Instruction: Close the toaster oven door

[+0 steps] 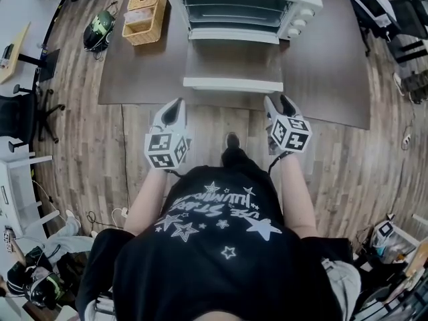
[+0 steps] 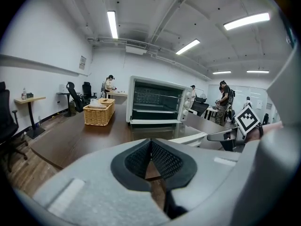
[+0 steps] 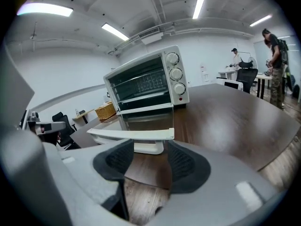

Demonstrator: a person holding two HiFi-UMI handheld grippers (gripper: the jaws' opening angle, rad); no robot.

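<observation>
A white toaster oven (image 1: 241, 5) stands at the far middle of the dark table (image 1: 328, 65). Its glass door (image 1: 231, 62) lies dropped flat toward me, and the white handle bar (image 1: 231, 84) runs along its near edge. My left gripper (image 1: 175, 109) hovers just off the table's near edge, left of the handle, with its pads touching and nothing between them. My right gripper (image 1: 279, 105) hangs open at the handle's right end. In the right gripper view the handle (image 3: 131, 134) sits just beyond the spread pads of that gripper (image 3: 146, 157). The left gripper view shows the oven (image 2: 157, 100) ahead of the left gripper (image 2: 151, 145).
A wicker basket (image 1: 144, 12) with a tissue box sits on the table left of the oven. A helmet (image 1: 99, 31) lies on the wood floor at the left. Office chairs (image 1: 20, 116) stand at both sides. People stand far back in the room (image 2: 225, 98).
</observation>
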